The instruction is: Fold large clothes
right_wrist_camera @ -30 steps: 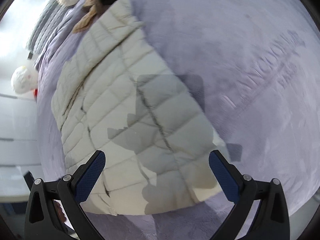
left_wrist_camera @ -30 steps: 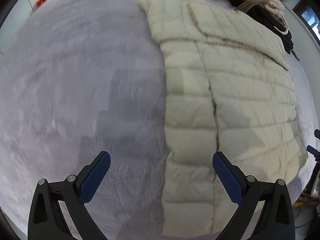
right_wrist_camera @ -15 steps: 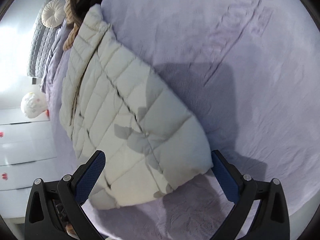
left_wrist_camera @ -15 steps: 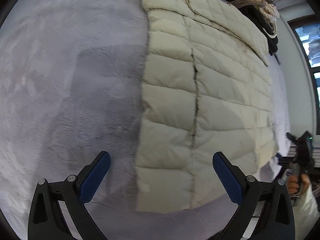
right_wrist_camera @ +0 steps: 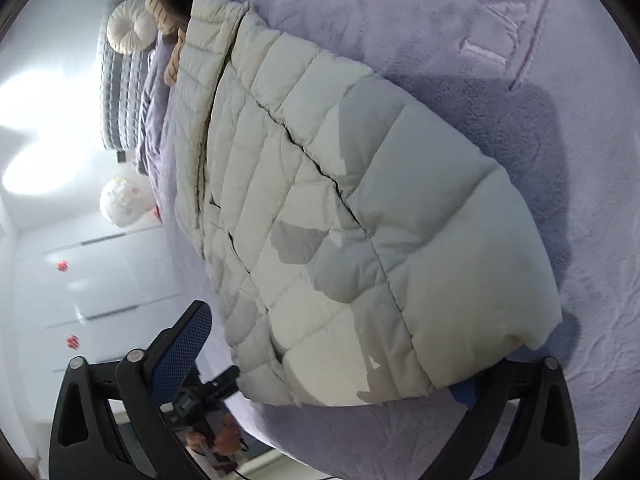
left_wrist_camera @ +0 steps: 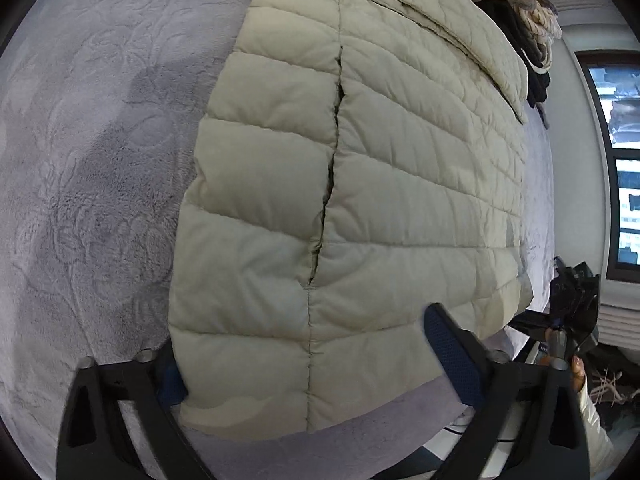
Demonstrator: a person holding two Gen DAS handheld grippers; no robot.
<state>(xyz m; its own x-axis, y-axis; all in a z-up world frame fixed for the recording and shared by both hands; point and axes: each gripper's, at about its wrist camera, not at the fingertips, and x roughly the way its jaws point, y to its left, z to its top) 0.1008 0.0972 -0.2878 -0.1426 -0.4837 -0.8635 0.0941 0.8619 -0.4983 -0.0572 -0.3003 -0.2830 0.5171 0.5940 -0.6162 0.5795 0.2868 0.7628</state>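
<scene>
The jacket (left_wrist_camera: 360, 208), pale and quilted, lies flat on the bed (left_wrist_camera: 88, 168), its hem just short of the bed's near edge, and both tongs are down at that hem. Left tongs (left_wrist_camera: 308, 364) straddle one hem corner: the jaws have just been closing, the jacket sits between them, the left pad tucked out of sight behind the jacket's side edge and the right pad lying over the fabric, and no squeeze shows yet, so they read as wide open around the corner. Right tongs (right_wrist_camera: 332, 360) take the other hem corner (right_wrist_camera: 520, 320): jaws also just closing, jacket between them, the left finger (right_wrist_camera: 184, 344) standing clear in the air off the bed's edge, the right pad half buried under the puffy corner, again spread wide with no grip visible. Room to move: a broad stretch of bare lilac blanket lies beside the jacket's long side in each view, and only a narrow strip of bed shows in front of the hem. At the far end of the bed the collar meets a heap of clothes (left_wrist_camera: 520, 8), striped and dark, with a round cushion (right_wrist_camera: 130, 26) near the headboard. A window (left_wrist_camera: 620, 152) stands past the bed's side. The other hand (left_wrist_camera: 576, 364) shows at the bed's edge.
</scene>
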